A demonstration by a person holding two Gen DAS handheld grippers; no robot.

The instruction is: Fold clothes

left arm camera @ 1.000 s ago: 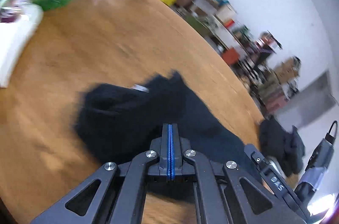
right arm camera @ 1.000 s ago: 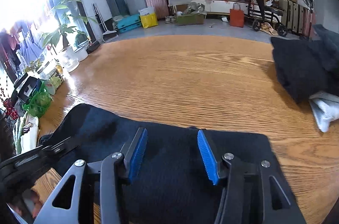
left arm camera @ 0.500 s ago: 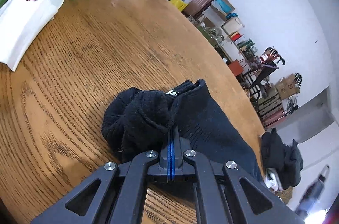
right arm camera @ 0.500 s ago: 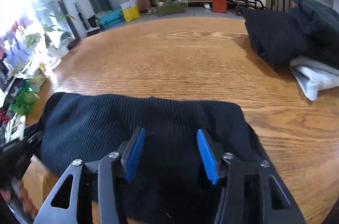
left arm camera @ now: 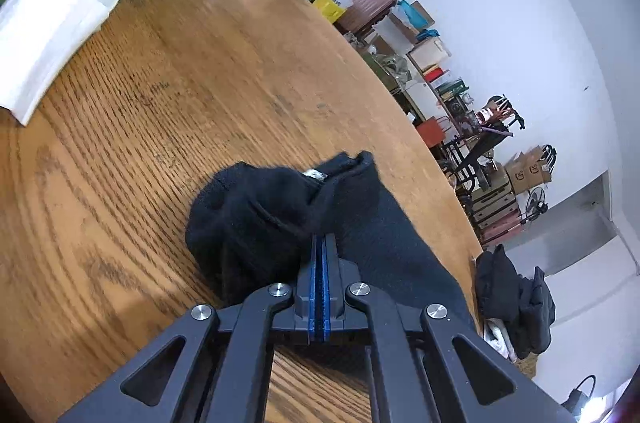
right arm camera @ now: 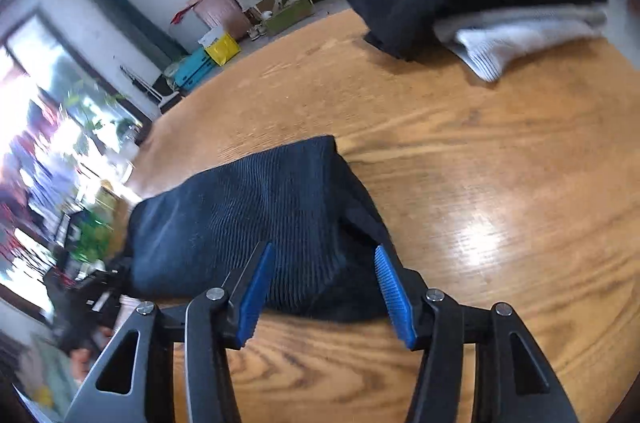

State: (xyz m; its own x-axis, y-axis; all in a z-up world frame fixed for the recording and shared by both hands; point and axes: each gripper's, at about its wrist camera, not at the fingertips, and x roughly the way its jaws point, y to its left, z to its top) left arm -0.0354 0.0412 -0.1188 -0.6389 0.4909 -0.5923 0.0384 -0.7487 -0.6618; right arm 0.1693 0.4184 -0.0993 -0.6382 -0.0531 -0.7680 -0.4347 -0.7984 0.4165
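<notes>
Now the left gripper (left arm camera: 320,247) is pinched tight on a bunched edge of the black garment (left arm camera: 280,219), which lies on the wooden table (left arm camera: 160,95). Wide apart, the right gripper (right arm camera: 324,263) hovers over the garment's other end, holding nothing.

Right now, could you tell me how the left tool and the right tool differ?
The left tool is shut, its blue pads pressed together on the black garment; the right tool is open, blue pads apart, gripping nothing. The left sits at the garment's bunched end; the right faces its flat ribbed end. Both are over the wooden table.
</notes>
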